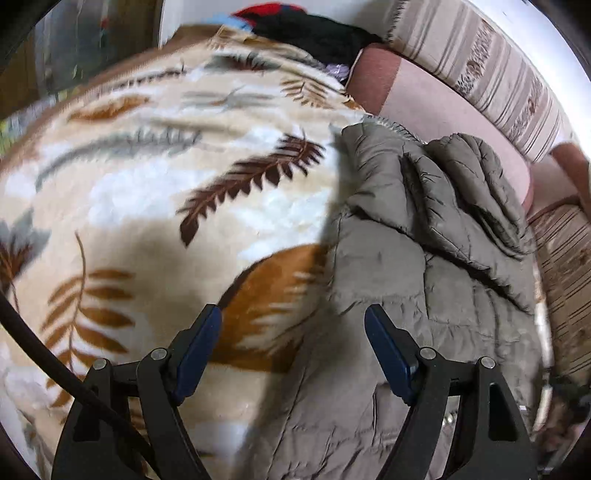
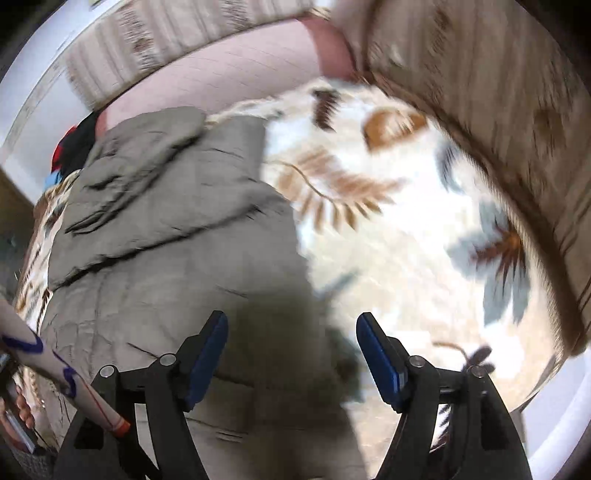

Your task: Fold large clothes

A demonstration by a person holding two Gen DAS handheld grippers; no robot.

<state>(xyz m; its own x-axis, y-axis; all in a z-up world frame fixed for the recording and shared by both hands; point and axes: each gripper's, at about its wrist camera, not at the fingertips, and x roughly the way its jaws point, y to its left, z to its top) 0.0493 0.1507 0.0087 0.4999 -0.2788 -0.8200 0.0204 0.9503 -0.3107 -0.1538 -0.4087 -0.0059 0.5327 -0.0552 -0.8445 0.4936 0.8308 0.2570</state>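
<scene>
A grey-olive quilted puffer jacket [image 1: 424,266] lies on a cream blanket with a leaf print [image 1: 147,192], partly folded, with a sleeve bunched over its far part. My left gripper [image 1: 291,321] is open and empty, above the jacket's left edge where it meets the blanket. In the right wrist view the jacket [image 2: 166,240] fills the left half and the blanket [image 2: 388,229] the right. My right gripper [image 2: 291,328] is open and empty, above the jacket's right edge.
A pink cushion [image 1: 443,110] and a striped beige sofa back [image 1: 498,74] run behind the jacket. A pile of black, red and blue clothes [image 1: 306,26] lies at the far end. The person's sleeved arm [image 2: 55,369] shows at lower left of the right wrist view.
</scene>
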